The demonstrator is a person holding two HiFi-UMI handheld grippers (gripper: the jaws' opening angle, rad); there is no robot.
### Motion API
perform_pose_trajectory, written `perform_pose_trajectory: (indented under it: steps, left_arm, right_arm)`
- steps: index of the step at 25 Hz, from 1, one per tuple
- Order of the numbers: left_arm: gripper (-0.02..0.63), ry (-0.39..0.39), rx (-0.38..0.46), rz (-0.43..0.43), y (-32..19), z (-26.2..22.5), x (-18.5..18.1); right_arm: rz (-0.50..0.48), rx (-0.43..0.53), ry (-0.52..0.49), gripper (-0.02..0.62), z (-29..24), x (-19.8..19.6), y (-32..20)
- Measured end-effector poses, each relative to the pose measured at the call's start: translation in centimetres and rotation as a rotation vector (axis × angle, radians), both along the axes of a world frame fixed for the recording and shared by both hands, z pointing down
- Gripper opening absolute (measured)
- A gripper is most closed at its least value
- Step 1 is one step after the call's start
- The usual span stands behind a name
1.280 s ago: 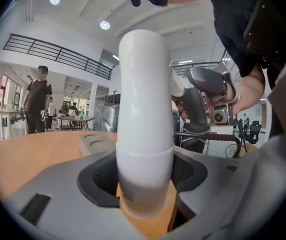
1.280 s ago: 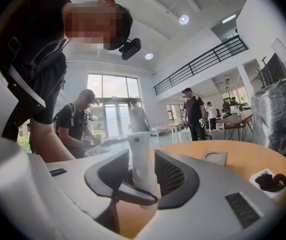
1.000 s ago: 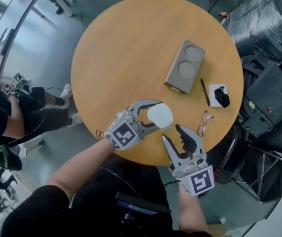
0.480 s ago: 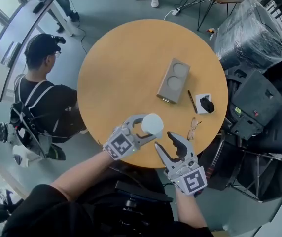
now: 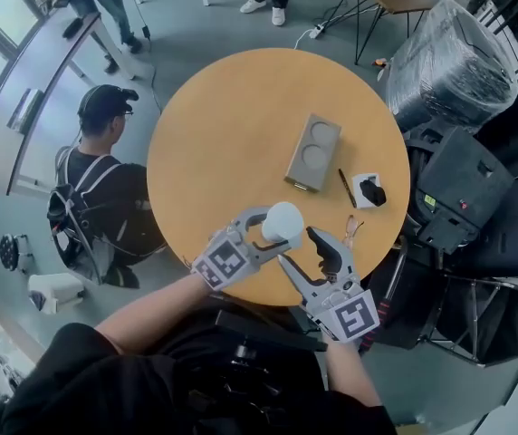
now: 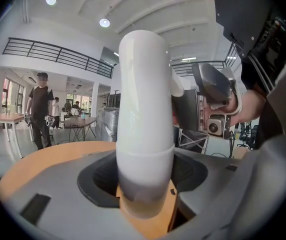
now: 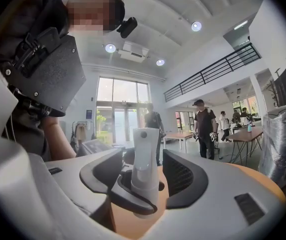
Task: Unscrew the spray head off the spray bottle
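A person (image 5: 100,179) with a backpack stands off to the left, well apart from the round desk (image 5: 232,125). At the desk's near edge the left gripper (image 5: 273,228) has its jaws clamped on the white spray bottle (image 5: 284,222). It holds the bottle upright and lifted off the desk, and in the left gripper view both pads sit against the bottle's sides. Just right of it the right gripper (image 5: 295,245) reaches in from the near side. Its jaws have just been opening and now stand apart on either side of the spray head (image 7: 144,159), with a clear gap at the right pad, so they grip nothing. No view shows the joint, so I cannot tell whether the head is threaded on or loose. Further right on the desk lie a tan block (image 5: 313,152) with two round hollows, a pen (image 5: 346,188) and a small white card (image 5: 360,188) carrying a black object, all well away from the work. The main risk is the next bite: if the right jaws close off-centre on the narrow head, they could push it sideways and spin the whole bottle in the left jaws instead of turning the thread. With the bottle held in the air at the desk's edge, a slip there would likely drop it past the desk, and a loosened head could let the contents spill
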State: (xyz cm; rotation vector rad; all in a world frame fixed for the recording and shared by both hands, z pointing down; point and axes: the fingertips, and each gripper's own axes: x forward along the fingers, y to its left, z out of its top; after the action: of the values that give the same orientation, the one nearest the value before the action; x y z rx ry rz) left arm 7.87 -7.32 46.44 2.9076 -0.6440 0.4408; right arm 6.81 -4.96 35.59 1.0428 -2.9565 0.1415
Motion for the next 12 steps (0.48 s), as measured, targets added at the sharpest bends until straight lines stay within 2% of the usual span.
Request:
perform_pose_trajectory:
  steps: [3, 5, 12]
  left_arm:
    - [0.305, -0.01, -0.002, -0.005, -0.2, -1.0, 0.3]
    - [0.305, -0.02, 0.002, -0.009, -0.6, -1.7, 0.6]
    - [0.305, -0.073, 0.024, -0.042, -1.7, -2.7, 1.3]
  right_arm:
    - [0.014, -0.003, -0.001, 0.272, -1.0, -0.3, -1.1]
    - [0.018, -0.009, 0.003, 0.314, -1.6, -0.6, -2.1]
    - [0.032, -0.013, 0.024, 0.315, -3.2, -2.3, -5.2]
